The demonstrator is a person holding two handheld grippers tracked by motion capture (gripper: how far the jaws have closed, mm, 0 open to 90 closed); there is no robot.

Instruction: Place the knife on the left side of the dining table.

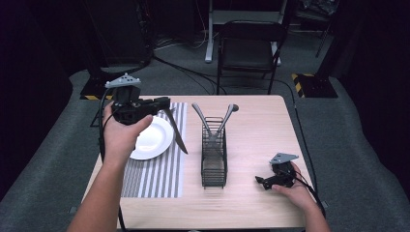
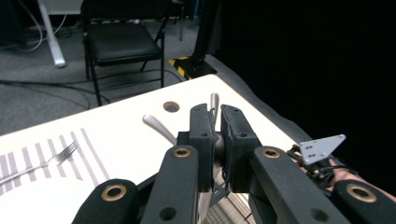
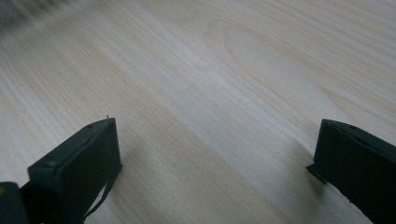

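My left gripper (image 1: 165,102) hovers above the white plate (image 1: 153,139), shut on a dark knife (image 1: 177,134) whose blade slants down to the right over the plate's rim. In the left gripper view its jaws (image 2: 217,112) are pressed together on the knife's handle. A black wire caddy (image 1: 214,162) stands mid-table with two silver utensil handles (image 1: 199,112) leaning out of its top. A fork (image 2: 60,157) lies on the striped placemat (image 1: 159,176). My right gripper (image 1: 263,181) rests low on the table at the right, open, its jaws (image 3: 215,149) wide apart over bare wood.
The light wooden table (image 1: 261,125) has a round hole (image 2: 171,106) near its far edge. A black folding chair (image 1: 249,48) stands behind the table, with cables on the grey floor. The surroundings are dark.
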